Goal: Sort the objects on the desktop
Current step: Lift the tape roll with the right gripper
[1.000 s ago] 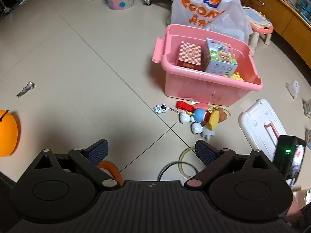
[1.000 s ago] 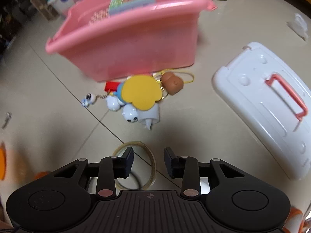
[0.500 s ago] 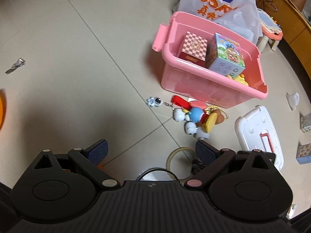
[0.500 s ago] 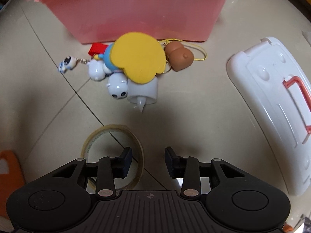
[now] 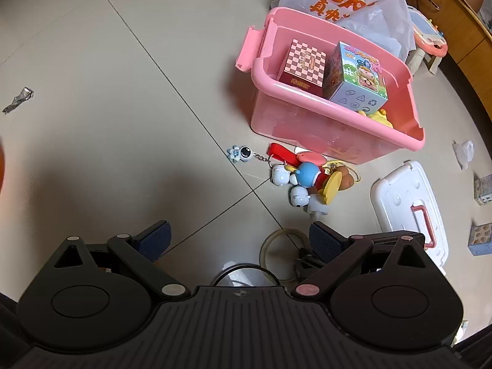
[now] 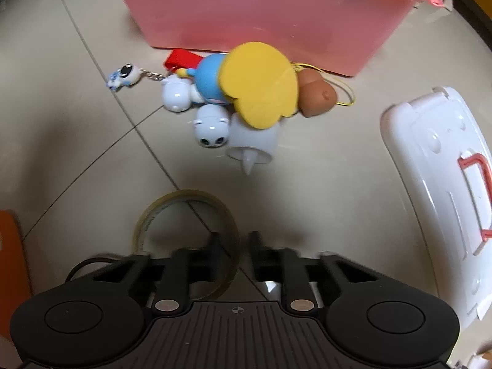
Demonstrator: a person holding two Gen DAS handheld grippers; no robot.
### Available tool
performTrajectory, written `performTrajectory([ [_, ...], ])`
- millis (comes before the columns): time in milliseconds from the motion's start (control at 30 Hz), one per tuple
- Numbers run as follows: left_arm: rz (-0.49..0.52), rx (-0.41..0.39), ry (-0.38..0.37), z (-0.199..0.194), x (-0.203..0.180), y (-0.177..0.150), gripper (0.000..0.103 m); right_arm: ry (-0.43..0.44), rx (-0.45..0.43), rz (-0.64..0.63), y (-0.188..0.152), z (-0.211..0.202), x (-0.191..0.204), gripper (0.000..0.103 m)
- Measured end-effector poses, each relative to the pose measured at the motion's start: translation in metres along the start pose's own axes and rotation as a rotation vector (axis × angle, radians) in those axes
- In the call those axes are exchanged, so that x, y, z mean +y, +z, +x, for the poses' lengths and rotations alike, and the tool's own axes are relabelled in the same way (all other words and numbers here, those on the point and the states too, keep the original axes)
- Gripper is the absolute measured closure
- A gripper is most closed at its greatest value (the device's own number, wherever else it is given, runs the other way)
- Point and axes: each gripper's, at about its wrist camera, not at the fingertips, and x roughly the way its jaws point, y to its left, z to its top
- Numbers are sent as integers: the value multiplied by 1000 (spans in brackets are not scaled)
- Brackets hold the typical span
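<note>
Your right tool (image 6: 232,256) sits low over the tiled floor (image 5: 107,107) with its two fingers held a little apart, straddling the near wall of a clear tape roll (image 6: 187,233) that lies flat; one finger is inside the ring, the other outside, and nothing is pinched yet. The view is blurred here, so contact with the tape cannot be confirmed. Your left tool (image 5: 238,240) hovers higher, fingers spread wide and empty. Just beyond the tape lies a tangle of small toys (image 6: 233,101): a blue and yellow figure, white figures, a brown charm and a little astronaut keychain (image 6: 123,75) on a chain. Behind them stands the pink bin (image 5: 412,123), open, already holding two printed boxes (image 5: 335,70). Its white lid (image 6: 436,184) lies to the right on the floor. The step in hand looks like picking up the tape. To do it well, settle lower so the fingers cover the full height of the band, close gently since a thin ring may flex, and lift straight up before swinging toward the bin, keeping clear of the toy pile.
</note>
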Motion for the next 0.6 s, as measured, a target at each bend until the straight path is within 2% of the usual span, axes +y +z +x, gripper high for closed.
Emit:
performTrajectory([
  [233, 7, -7, -3, -3, -4, 1, 5, 15, -20, -1, -12, -11, 0, 98],
  [600, 10, -36, -14, -11, -10, 4, 5, 24, -142, -3, -6, -70, -10, 98],
])
